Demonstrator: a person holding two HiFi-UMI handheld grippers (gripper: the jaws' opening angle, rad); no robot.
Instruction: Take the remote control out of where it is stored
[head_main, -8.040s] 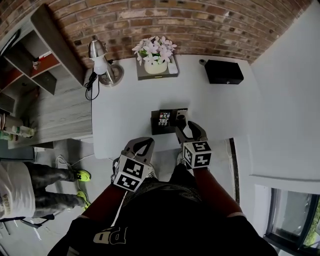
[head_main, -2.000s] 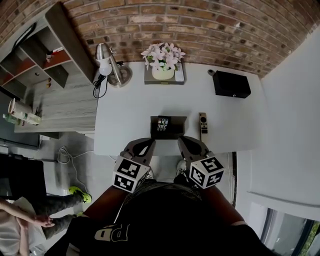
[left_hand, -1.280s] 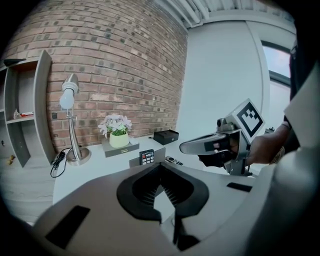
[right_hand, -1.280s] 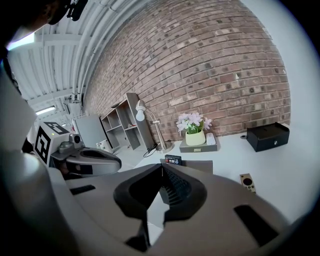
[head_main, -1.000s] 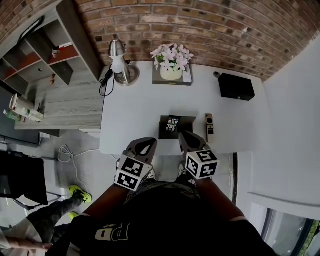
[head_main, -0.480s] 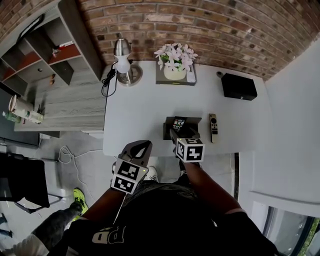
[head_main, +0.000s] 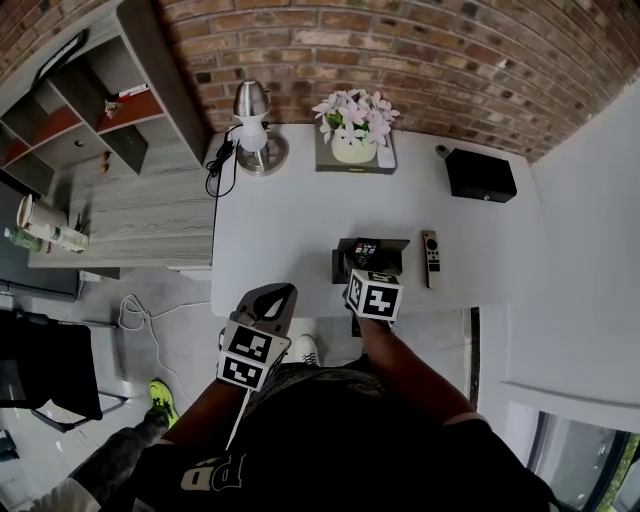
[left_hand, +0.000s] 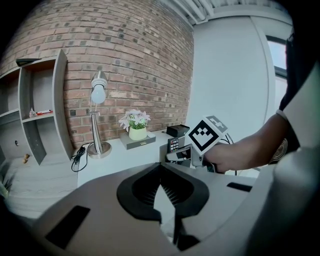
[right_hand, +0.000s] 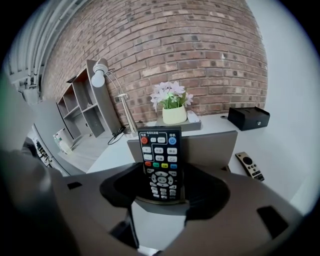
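Inside its dark holder, the remote control stands between my right gripper jaws, which have just been opening and clear it; only the right gripper view shows that gap. At three o'clock, the head view shows a slim remote flat on the table. My left gripper seems closed, empty.

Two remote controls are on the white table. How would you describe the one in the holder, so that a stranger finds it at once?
Start from the white table against the brick wall and find the dark holder near its front edge. The remote control stands upright in it: broad, black, with coloured buttons, while the slim remote beside the holder lies flat.
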